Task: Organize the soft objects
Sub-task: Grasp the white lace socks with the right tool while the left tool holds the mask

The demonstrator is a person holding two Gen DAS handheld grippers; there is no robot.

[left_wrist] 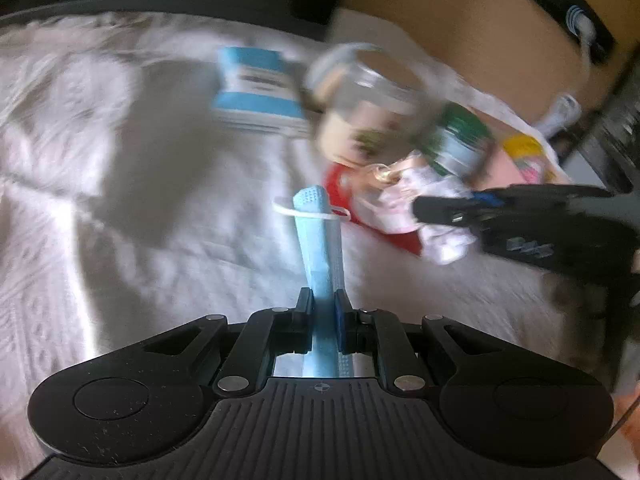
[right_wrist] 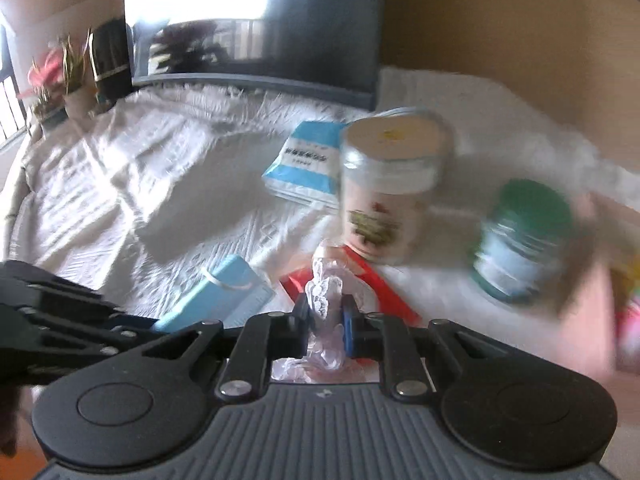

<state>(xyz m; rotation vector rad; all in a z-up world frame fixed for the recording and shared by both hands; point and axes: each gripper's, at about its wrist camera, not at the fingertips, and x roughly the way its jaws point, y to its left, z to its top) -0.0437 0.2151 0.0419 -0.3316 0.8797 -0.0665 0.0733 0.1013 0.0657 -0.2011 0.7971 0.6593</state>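
My left gripper [left_wrist: 323, 306] is shut on a folded light-blue face mask [left_wrist: 318, 240] with white ear loops, which sticks out forward above the white cloth. The mask also shows in the right wrist view [right_wrist: 212, 296], with the left gripper [right_wrist: 156, 326] at the lower left. My right gripper [right_wrist: 326, 312] is shut on a crumpled clear plastic bag [right_wrist: 326, 292]. In the left wrist view the right gripper [left_wrist: 420, 208] comes in from the right, holding the crumpled bag [left_wrist: 432, 216] over a red packet [left_wrist: 340, 184].
A white textured cloth [right_wrist: 120, 184] covers the surface. On it lie a blue-and-white packet [right_wrist: 304, 164], a tall clear jar with a beige lid [right_wrist: 388, 184], a green-lidded jar [right_wrist: 520, 240] and the red packet [right_wrist: 384, 284]. A dark screen [right_wrist: 256, 24] and potted plants [right_wrist: 60, 80] stand behind.
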